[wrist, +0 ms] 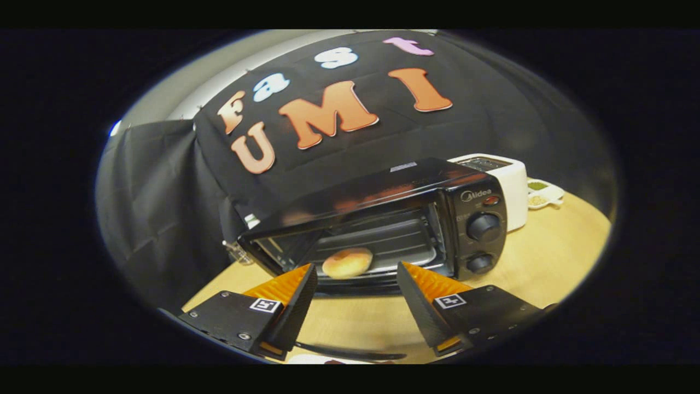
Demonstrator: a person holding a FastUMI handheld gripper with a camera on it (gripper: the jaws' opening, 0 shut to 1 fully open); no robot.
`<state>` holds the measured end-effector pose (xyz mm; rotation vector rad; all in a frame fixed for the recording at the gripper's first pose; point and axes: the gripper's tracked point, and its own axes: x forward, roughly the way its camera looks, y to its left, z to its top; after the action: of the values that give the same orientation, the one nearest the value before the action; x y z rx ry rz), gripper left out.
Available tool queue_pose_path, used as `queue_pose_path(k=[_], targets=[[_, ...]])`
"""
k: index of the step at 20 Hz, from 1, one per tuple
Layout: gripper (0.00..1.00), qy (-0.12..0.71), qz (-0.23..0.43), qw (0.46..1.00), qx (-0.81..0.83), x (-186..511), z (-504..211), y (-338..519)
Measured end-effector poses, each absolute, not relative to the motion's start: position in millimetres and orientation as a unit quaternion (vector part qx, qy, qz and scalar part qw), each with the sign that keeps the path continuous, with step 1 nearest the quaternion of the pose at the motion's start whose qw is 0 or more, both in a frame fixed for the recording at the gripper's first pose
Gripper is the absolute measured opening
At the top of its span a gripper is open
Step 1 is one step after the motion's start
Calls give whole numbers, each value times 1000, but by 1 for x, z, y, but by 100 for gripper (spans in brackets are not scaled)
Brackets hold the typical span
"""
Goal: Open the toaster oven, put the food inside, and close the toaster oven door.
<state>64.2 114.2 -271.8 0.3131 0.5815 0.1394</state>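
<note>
Black oven (383,219) sits mid-frame on the tabletop (547,257), door open, a bun (347,262) on its rack. The gripper (356,276) below gapes wide, holding nothing.

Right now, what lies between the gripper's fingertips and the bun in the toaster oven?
In the gripper view, only the lowered oven door lies between the open gripper and the bun on the rack, just ahead of the fingers.

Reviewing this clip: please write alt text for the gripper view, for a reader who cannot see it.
A bun lies inside a black toaster oven whose door is open. The tool hangs open and empty just in front of the oven, above a wooden table. A white appliance and a small divided dish sit beyond the oven.
</note>
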Motion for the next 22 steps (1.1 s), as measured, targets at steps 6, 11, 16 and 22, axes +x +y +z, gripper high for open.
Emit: queue_pose_path(k=[6,11,16,22], targets=[[88,350,92,923,130,-8,-298,120],[89,384,88,912,115,-47,-317,115],[88,387,86,910,118,-74,-315,116],[89,424,75,896,111,-76,-346,111]])
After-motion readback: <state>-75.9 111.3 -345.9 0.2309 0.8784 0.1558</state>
